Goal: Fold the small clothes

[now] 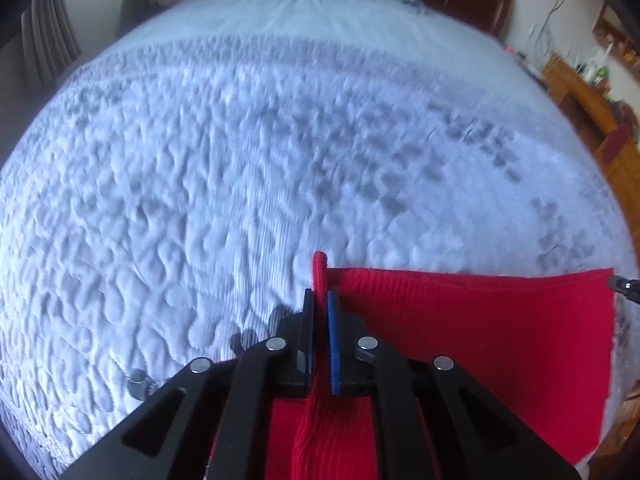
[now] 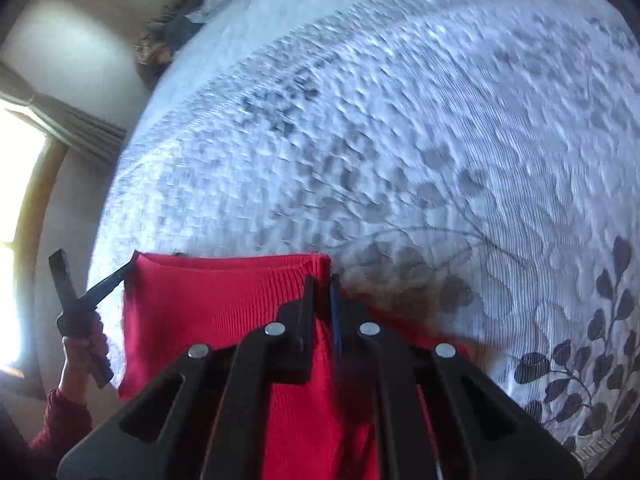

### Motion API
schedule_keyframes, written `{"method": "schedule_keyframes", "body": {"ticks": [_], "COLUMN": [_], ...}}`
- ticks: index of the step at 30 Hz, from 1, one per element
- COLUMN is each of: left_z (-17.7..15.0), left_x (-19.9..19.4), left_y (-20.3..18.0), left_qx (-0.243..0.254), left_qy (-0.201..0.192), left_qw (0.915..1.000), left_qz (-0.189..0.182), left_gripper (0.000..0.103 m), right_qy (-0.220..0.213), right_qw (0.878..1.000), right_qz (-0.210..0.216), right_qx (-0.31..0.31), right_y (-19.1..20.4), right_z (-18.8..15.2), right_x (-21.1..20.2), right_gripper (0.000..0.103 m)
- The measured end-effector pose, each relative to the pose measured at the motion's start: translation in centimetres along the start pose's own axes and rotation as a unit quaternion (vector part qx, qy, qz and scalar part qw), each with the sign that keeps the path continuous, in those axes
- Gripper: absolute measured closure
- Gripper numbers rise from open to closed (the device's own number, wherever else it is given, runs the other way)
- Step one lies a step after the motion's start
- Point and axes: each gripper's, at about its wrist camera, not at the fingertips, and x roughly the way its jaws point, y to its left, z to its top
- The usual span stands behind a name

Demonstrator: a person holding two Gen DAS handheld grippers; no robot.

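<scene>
Red knit garment (image 1: 480, 328), held taut above the white quilted bedspread (image 1: 200, 200): left gripper (image 1: 320, 304) and right gripper (image 2: 322, 284) each pinched a top corner; folding apparently barely begun.

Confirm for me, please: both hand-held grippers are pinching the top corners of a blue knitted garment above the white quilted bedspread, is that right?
Not quite: the garment is red, not blue; only one pad on each gripper is blue. The left wrist view shows the left hand-held gripper shut on one top corner, and the right wrist view shows the right hand-held gripper shut on the other, above the white quilted bedspread.
</scene>
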Motion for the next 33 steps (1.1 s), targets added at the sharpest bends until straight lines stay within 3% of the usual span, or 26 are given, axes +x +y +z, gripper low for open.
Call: {"method": "schedule_keyframes", "body": {"ticks": [2,5,6,7,8,9,12,16,19,23,24,26,31,33], "left_z": [-0.6,-0.6,-0.6,-0.6,-0.7,-0.9,-2.7,-7.3,-11.7,-15.9,-16.5,-17.5,-19.0,-19.2], "left_x": [1.5,1.1,0.8,0.4,-0.5,-1.5,-5.0,-8.6,-9.7,-10.2,-10.1,-9.6,-9.2,-8.7], "left_y": [0.0,-0.4,-0.4,-0.6,-0.7,-0.8,-1.8,-3.5,-4.4,-5.3,-5.3,-5.2,-4.7,-3.9], "left_qx": [0.005,0.014,0.016,0.017,0.024,0.03,0.052,0.076,0.094,0.117,0.118,0.108,0.09,0.071], "left_qy": [0.01,0.005,0.007,0.008,0.002,-0.009,-0.034,-0.036,-0.03,-0.031,-0.026,-0.009,0.01,0.021], "left_qw": [0.9999,0.9997,0.9996,0.9994,0.9988,0.9984,0.997,0.9963,0.9948,0.9915,0.9915,0.9932,0.9955,0.9972], "left_qz": [0.01,0.018,0.022,0.029,0.042,0.047,0.045,0.017,0.025,0.046,0.047,0.043,0.028,0.013], "left_gripper": [0.096,0.094,0.086,0.07,0.065,0.063,0.051,0.045,0.045,0.045,0.045,0.045,0.047,0.046], "right_qy": [0.022,0.012,0.01,0.007,0.004,-0.001,-0.007,0.003,0.024,0.051,0.056,0.06,0.048,0.061], "right_qw": [1.0,1.0,1.0,1.0,1.0,1.0,0.999,0.997,0.996,0.995,0.995,0.996,0.997,0.995], "right_qz": [-0.01,0.003,0.004,-0.006,-0.018,-0.026,-0.02,-0.017,-0.004,-0.024,-0.026,-0.013,-0.013,-0.056], "right_qx": [0.014,0.028,0.027,0.021,0.012,0.0,-0.035,-0.078,-0.082,-0.077,-0.077,-0.07,-0.055,-0.058], "right_y": [-1.0,-1.5,-1.4,-1.1,-0.8,-0.5,1.0,3.0,3.3,2.9,2.9,3.0,2.8,2.6], "right_z": [-0.5,-0.9,-0.8,-1.0,-1.2,-1.4,-3.8,-9.4,-13.9,-18.5,-19.4,-20.4,-21.3,-21.6], "right_x": [2.0,2.1,1.8,1.2,0.5,-0.4,-3.2,-5.5,-5.8,-5.1,-4.8,-4.5,-5.2,-4.4], "right_gripper": [0.097,0.095,0.093,0.088,0.077,0.074,0.074,0.069,0.066,0.066,0.067,0.096,0.099,0.099]}}
